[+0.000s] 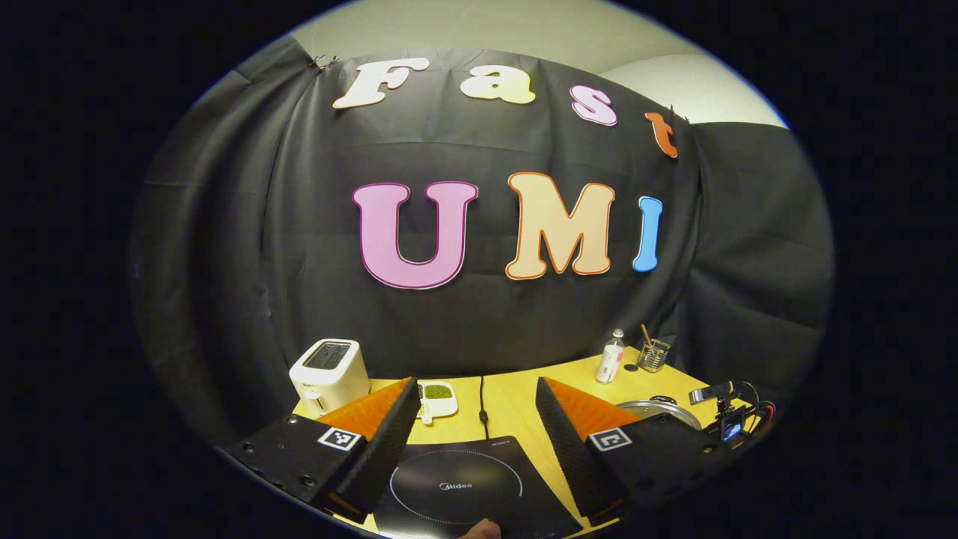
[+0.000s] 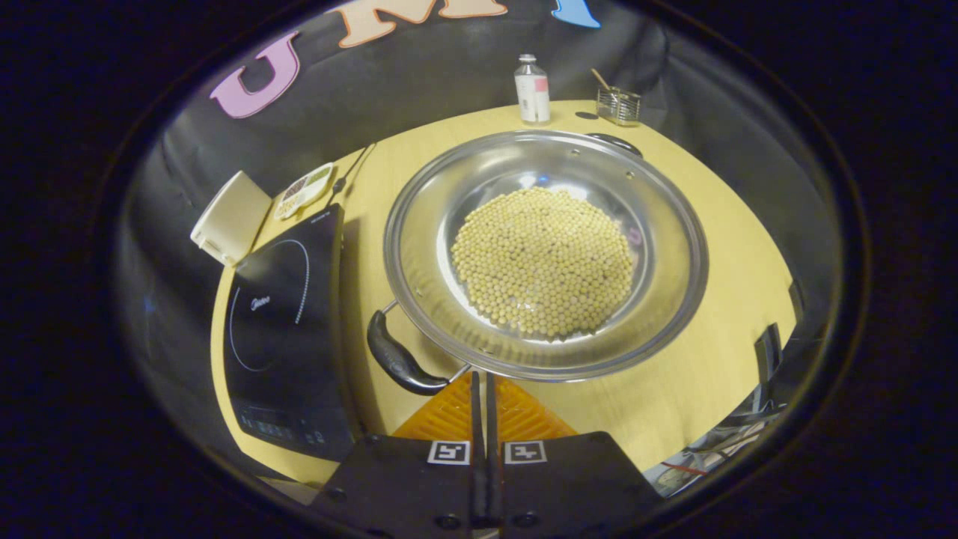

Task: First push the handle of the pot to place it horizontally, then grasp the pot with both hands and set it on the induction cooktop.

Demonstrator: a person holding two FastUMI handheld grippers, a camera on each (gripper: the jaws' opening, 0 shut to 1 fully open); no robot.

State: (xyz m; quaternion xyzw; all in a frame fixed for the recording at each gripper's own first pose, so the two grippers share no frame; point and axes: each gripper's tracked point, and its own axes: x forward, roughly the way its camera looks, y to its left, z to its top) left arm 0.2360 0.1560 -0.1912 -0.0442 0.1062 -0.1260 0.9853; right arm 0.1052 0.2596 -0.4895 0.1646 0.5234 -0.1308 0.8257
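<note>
Left tongs [image 1: 475, 419]: released, spread above the induction cooktop [image 1: 456, 486].
Right tongs [image 2: 483, 389]: clenched, empty, just beside the pot [image 2: 546, 254] handle [image 2: 400, 359].
Pot: on the desk [image 2: 718, 299], beside the cooktop.

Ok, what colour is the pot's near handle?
Black, glossy, on bare metal brackets: the handle of the pot shows best in the right gripper view.

Was a yellow wooden table [image 2: 718, 299], set against black cloth. Carried a steel pot [image 2: 546, 251] of pale beans near the middle, its dark handle [image 2: 400, 359] toward the black induction cooktop [image 2: 281, 337] just beside. Also bore a white toaster [image 1: 329, 370] and a small white dish [image 1: 438, 397] behind the cooktop, plus a bottle [image 2: 531, 90] and a wire holder [image 2: 619, 105] at the far edge.
</note>
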